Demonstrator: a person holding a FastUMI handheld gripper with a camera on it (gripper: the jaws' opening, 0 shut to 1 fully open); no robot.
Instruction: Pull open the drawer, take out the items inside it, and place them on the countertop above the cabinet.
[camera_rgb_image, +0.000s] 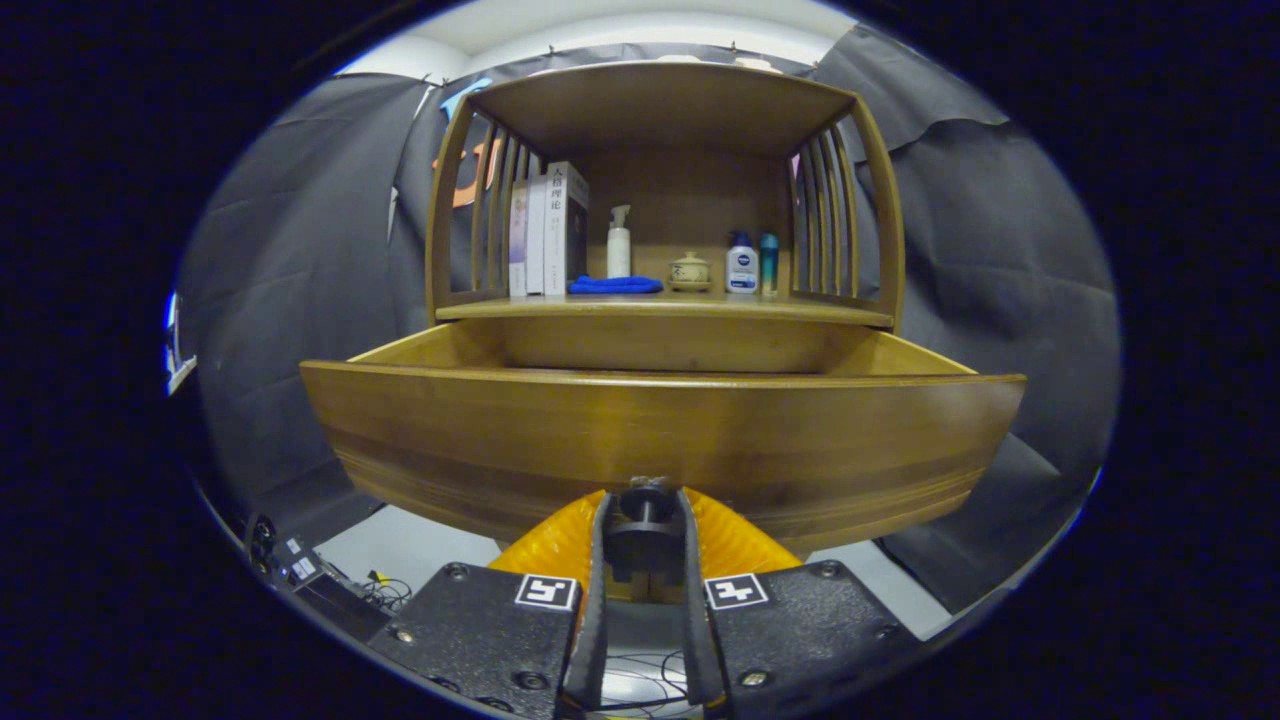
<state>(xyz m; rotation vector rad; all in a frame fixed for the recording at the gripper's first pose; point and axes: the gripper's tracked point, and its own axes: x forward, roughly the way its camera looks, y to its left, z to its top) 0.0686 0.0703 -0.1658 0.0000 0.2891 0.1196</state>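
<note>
Drawer front (660, 440) blocking jaws' path

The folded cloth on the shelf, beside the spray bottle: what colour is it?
Blue. The cloth shows best in the gripper view, beyond the open drawer.

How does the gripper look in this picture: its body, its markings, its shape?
The gripper has two long, narrow fingers running forward side by side. Behind them sit two black, rough-textured housing blocks fastened with screws. Each block carries a square black-and-white marker near its inner front corner. Both fingers press on the dark drawer knob.
</note>
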